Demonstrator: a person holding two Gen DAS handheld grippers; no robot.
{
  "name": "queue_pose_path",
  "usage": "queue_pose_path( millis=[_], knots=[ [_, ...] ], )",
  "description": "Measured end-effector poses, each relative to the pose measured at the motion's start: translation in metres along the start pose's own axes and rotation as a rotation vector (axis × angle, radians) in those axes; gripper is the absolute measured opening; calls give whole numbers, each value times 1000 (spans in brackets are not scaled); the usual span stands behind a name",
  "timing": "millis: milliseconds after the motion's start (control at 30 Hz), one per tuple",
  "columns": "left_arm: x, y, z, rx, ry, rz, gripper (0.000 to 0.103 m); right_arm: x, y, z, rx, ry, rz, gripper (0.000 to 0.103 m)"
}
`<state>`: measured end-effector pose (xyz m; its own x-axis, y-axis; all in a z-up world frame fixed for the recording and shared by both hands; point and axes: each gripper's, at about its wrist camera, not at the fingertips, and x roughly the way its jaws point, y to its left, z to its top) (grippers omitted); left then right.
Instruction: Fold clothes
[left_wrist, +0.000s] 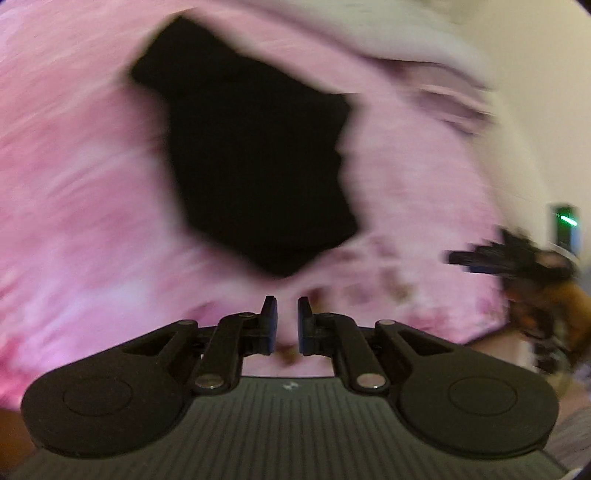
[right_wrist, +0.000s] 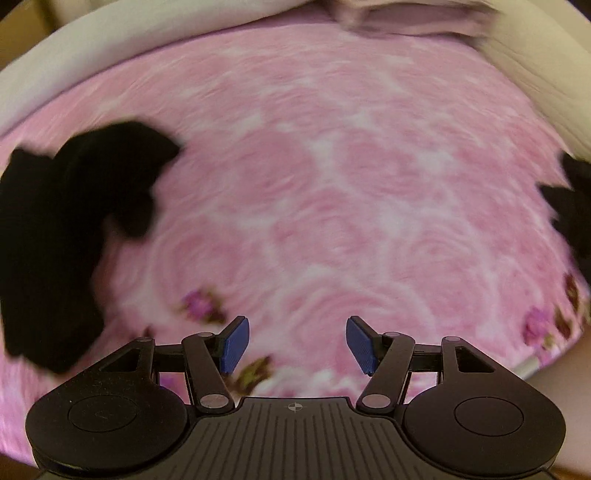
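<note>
Right gripper (right_wrist: 297, 345) wide apart, over pink bedspread (right_wrist: 332, 184); blurred, seemingly black garment (right_wrist: 66, 229) left

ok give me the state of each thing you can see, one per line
left gripper: jaws nearly closed with a narrow gap, holding nothing
right gripper: jaws wide open, holding nothing
black garment: lying on the bedspread, partly folded, not gripped
pink floral bedspread: spread flat
second dark item: at right edge, too blurred to tell

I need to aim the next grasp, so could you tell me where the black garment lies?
The black garment lies on the pink floral bedspread, centred ahead of the left gripper, left in the right wrist view.
</note>
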<state>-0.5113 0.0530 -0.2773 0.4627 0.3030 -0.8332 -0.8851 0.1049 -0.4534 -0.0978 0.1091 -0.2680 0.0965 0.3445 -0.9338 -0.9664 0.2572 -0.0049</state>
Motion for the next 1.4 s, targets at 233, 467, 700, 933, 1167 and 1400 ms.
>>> queue_pose_path(
  millis=[233, 467, 700, 933, 1167, 1400],
  knots=[
    [-20, 68, 3, -237, -106, 139, 6, -5, 117, -41, -534, -147, 133, 62],
    [-19, 93, -9, -353, -104, 137, 7, 5, 197, -82, -976, -290, 150, 62],
    [-17, 103, -15, -376, -93, 146, 7, 36, 223, -86, -1158, -326, 101, 45],
    [-13, 94, -7, -358, -93, 146, 7, -27, 153, 0, -420, -384, 439, 6],
    [7, 61, 2, -312, -67, 112, 7, -30, -38, -1, 698, -194, 261, 5],
    [37, 23, 1, -279, -13, 88, 7, 34, -76, -57, 672, 412, 131, 17]
  ],
)
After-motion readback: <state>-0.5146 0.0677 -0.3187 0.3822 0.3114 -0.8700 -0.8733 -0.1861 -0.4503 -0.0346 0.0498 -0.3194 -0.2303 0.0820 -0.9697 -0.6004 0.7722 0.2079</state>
